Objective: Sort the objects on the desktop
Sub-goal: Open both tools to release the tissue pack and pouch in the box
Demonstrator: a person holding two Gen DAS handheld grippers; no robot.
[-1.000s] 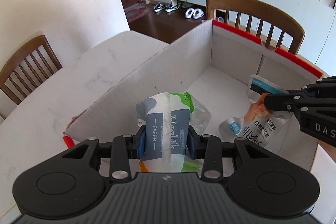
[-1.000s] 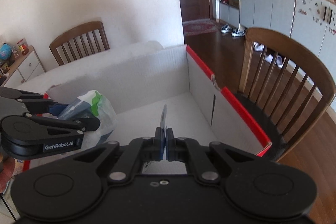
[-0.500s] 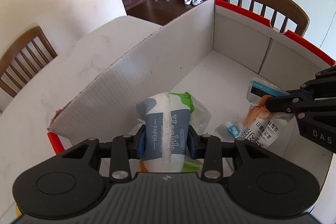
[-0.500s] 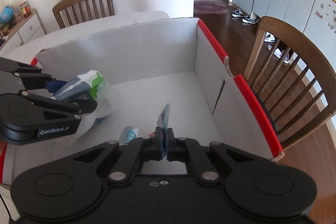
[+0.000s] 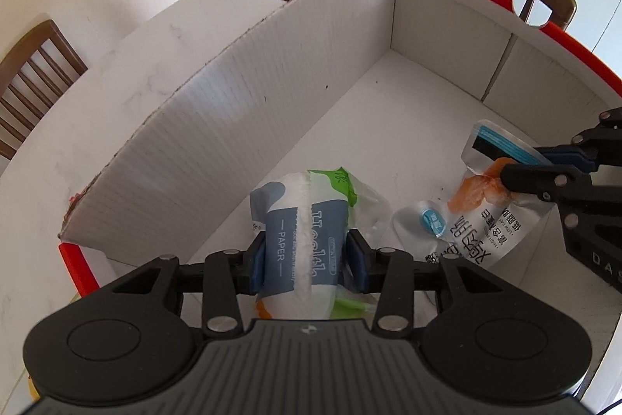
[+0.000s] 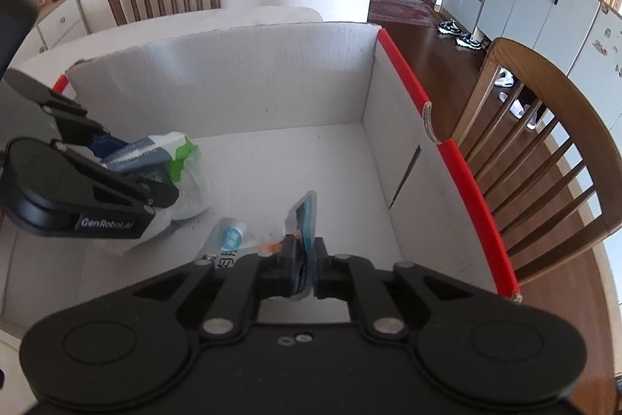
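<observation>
Cardboard box [image 5: 241,127], one: white inside, red rim, on white bench [image 5: 89,111].
Tissue pack [image 5: 307,236], one: inside box, near wall, clamped by left tool [image 5: 307,261].
Foil pouch [image 5: 478,209], one: inside box, right of tissue pack, upper edge pinched in closed right tool [image 6: 301,265].
Wooden chairs [image 6: 544,142], two, beside bench.

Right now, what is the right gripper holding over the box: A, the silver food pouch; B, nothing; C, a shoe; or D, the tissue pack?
A: the right gripper is clamped on the silver food pouch, while the left gripper holds the tissue pack.
</observation>
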